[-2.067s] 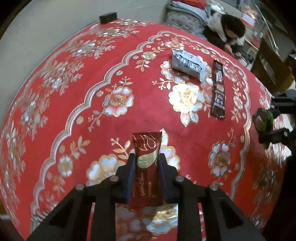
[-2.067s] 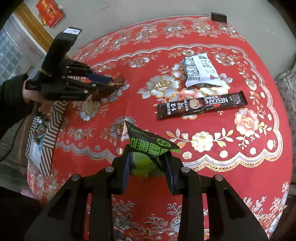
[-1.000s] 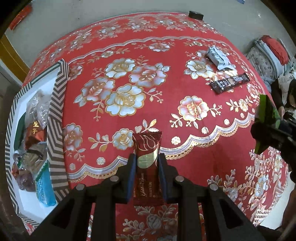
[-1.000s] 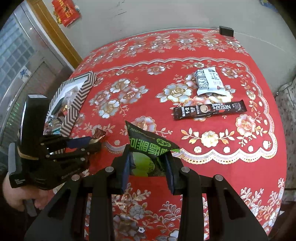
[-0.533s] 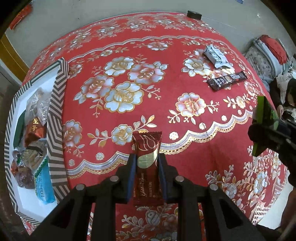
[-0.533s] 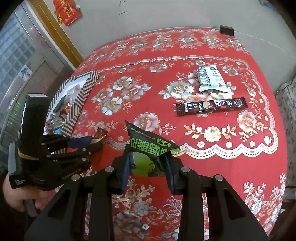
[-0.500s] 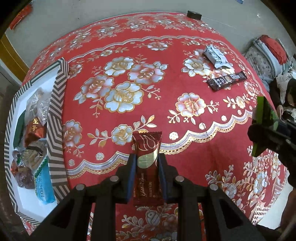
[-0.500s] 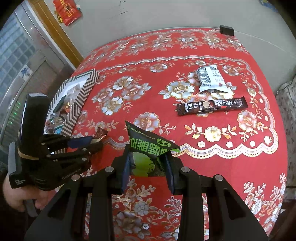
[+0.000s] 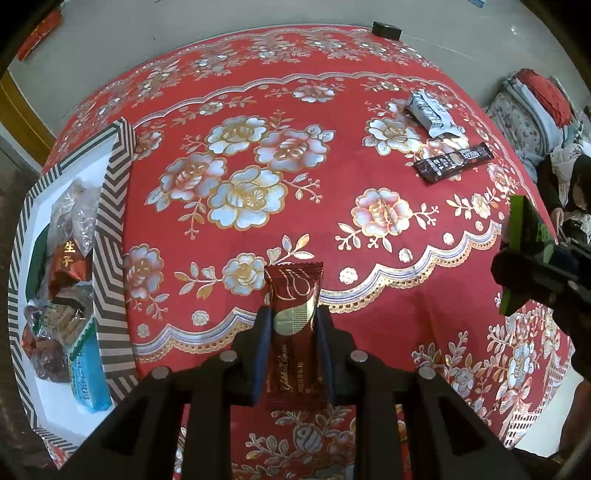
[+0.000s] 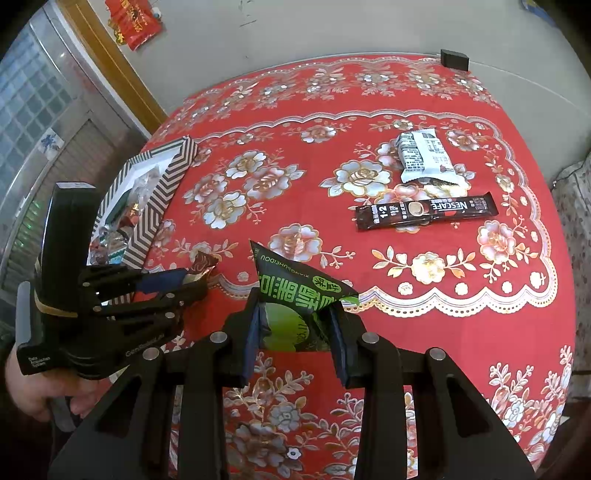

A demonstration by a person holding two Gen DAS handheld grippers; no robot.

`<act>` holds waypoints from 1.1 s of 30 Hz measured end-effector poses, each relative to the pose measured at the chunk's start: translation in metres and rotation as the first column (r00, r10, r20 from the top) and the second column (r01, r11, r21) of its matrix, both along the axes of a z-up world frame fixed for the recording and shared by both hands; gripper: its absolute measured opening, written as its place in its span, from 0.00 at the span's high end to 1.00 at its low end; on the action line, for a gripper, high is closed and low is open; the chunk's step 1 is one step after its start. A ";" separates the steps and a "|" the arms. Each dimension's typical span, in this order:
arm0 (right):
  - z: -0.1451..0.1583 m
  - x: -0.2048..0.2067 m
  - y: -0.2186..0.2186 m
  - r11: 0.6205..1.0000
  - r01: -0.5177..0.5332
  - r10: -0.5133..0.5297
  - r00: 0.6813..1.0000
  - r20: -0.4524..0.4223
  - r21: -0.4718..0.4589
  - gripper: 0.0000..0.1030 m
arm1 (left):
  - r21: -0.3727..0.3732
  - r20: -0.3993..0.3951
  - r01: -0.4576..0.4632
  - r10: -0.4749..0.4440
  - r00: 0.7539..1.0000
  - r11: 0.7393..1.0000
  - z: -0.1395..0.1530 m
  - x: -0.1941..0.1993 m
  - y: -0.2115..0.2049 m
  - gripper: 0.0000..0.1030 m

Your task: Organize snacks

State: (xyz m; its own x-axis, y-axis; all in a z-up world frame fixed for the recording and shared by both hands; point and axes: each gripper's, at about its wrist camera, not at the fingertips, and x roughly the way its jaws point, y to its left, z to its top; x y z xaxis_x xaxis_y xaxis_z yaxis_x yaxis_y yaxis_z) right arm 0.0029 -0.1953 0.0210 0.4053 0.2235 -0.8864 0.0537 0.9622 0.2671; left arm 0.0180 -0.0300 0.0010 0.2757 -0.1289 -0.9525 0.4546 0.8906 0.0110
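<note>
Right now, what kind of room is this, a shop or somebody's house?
Probably somebody's house. The table wears a red flowered tablecloth, a red paper decoration hangs on the wall, and folded bedding is piled beside it.

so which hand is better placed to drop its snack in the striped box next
Left. The left gripper, shut on the red wafer, sits nearer the striped box; the right gripper with the green packet is farther.
</note>
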 end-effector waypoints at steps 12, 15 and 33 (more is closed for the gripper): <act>-0.002 0.002 0.000 1.000 0.005 -0.005 1.000 -0.004 0.002 0.69 | -0.003 -0.001 0.006 -0.006 1.000 1.000 -0.003 0.004 0.000 0.74; -0.002 0.003 0.000 1.000 0.004 -0.004 1.000 -0.004 0.003 0.69 | -0.004 -0.002 0.008 -0.008 1.000 1.000 -0.003 0.005 0.001 0.74; -0.004 0.008 0.009 1.000 0.003 -0.003 1.000 -0.007 0.000 0.69 | -0.012 0.006 0.015 -0.015 1.000 1.000 -0.002 0.007 0.006 0.74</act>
State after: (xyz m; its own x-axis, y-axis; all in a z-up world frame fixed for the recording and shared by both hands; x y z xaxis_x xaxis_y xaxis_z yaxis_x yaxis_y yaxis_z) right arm 0.0106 -0.1864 0.0167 0.4000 0.2219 -0.8893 0.0584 0.9621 0.2663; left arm 0.0248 -0.0241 -0.0012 0.2792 -0.1445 -0.9493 0.4680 0.8837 0.0031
